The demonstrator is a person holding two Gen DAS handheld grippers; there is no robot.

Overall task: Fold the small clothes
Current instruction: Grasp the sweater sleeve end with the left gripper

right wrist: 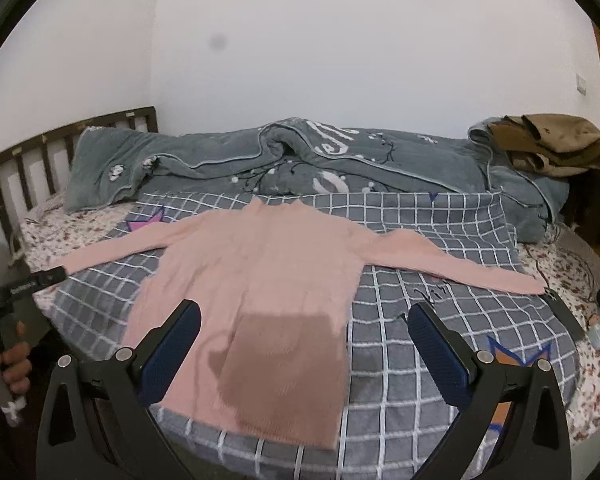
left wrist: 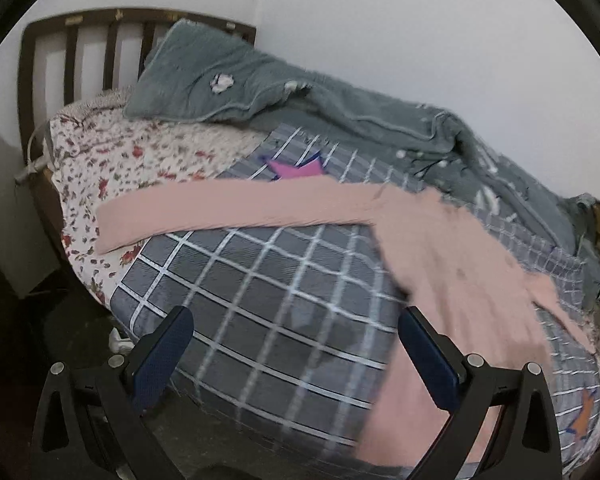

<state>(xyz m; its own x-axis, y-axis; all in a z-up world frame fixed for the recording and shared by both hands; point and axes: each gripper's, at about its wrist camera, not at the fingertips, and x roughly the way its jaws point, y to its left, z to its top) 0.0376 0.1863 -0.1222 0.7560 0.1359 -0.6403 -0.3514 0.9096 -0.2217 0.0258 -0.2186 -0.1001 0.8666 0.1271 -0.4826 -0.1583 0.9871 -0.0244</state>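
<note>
Right wrist view: pink sweater (right wrist: 260,280) spread flat, front down or up impossible to tell, on a grey checked sheet (right wrist: 440,340) in the middle of the bed. Neck toward the far wall, hem toward the camera at the near edge of the mattress. Body axis running near to far; sleeves stretched straight out to either side, so the longest line runs left to right, cuff to cuff, slightly drooping at both ends. Left cuff reaching a floral sheet (right wrist: 44,236); right cuff ending near the bed's right side. Hem corner lying between the fingers of the right gripper (right wrist: 304,344), spread wide, holding nothing, hovering just above the cloth. At far left, a hand (right wrist: 8,364) holding the other tool.

Left wrist view, blurred: left gripper (left wrist: 296,352) likewise spread wide and empty, above the checked sheet, sweater body beside its right finger, one sleeve running away to the left.

Risks, as judgement: hem near the mattress edge, likely to slide off under a careless tug; soft knit likely to bunch or pinch double-layered with the sheet beneath; long sleeves likely to fold crooked if lifted unevenly.

Farther out: rumpled grey quilt (right wrist: 300,160) along the wall, slatted headboard (right wrist: 60,140) at left, brown garment (right wrist: 556,140) heaped at right.
</note>
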